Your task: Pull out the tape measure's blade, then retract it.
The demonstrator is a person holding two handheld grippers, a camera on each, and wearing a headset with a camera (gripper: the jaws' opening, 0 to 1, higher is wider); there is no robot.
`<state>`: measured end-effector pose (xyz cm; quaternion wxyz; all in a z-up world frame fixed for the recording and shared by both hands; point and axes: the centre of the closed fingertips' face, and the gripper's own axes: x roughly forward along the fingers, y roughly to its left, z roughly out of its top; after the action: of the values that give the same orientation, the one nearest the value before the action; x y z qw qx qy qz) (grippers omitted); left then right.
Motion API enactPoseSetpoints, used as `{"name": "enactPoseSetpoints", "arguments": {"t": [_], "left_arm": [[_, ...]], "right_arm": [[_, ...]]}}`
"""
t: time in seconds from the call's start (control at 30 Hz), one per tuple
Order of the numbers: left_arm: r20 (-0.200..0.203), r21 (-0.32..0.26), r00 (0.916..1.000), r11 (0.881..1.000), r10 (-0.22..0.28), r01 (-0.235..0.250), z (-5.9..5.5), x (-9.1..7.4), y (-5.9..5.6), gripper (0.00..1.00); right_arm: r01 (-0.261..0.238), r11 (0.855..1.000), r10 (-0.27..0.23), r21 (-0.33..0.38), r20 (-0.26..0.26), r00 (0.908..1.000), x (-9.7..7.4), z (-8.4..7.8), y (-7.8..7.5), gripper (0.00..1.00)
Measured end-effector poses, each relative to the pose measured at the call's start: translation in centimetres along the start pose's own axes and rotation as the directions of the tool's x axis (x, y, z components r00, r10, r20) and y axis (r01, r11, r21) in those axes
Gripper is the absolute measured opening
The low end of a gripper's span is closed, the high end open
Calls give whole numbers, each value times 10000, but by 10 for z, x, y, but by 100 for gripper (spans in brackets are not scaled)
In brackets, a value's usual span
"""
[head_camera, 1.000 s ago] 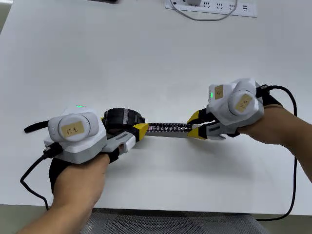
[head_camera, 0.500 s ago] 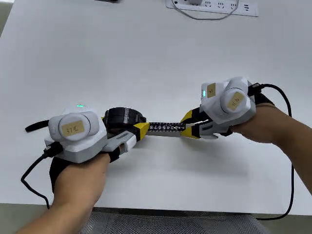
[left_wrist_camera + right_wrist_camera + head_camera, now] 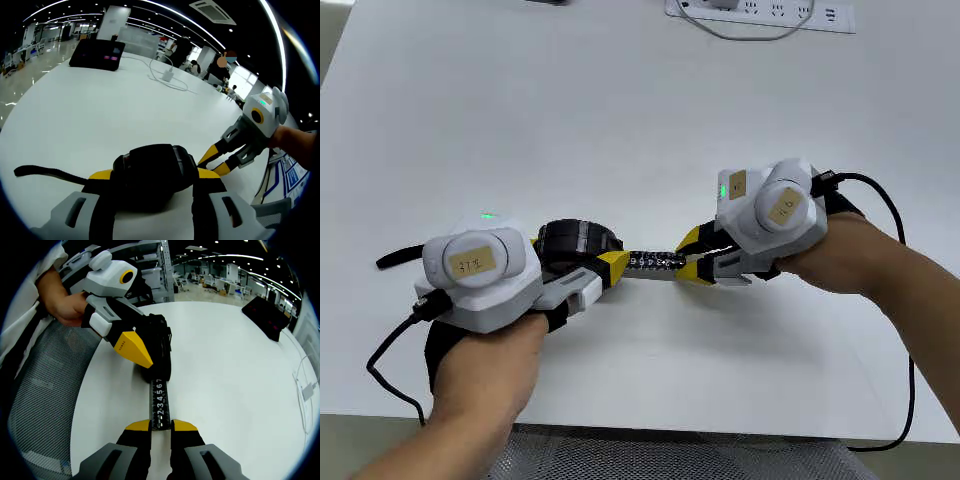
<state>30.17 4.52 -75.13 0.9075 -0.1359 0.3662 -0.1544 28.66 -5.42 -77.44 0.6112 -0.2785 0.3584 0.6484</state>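
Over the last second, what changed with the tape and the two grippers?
The right gripper, fingers shut on the black numbered tape blade, moved left toward the round black tape measure case, so the exposed blade got shorter. Nothing was grabbed or let go. Unchanged: the left gripper stays clamped on the case, which sits in the same spot on the white table.

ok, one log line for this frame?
left gripper: shut on tape measure | right gripper: shut on blade | blade: short stretch out
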Motion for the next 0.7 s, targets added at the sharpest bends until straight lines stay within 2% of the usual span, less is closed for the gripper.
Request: {"name": "enactPoseSetpoints", "arguments": {"t": [0.7], "left_arm": [[5,-11,10000,10000,-25,25,0,0,0,57]], "right_arm": [[-102,9999,101,53,270,9996,16,14,1,10]]}}
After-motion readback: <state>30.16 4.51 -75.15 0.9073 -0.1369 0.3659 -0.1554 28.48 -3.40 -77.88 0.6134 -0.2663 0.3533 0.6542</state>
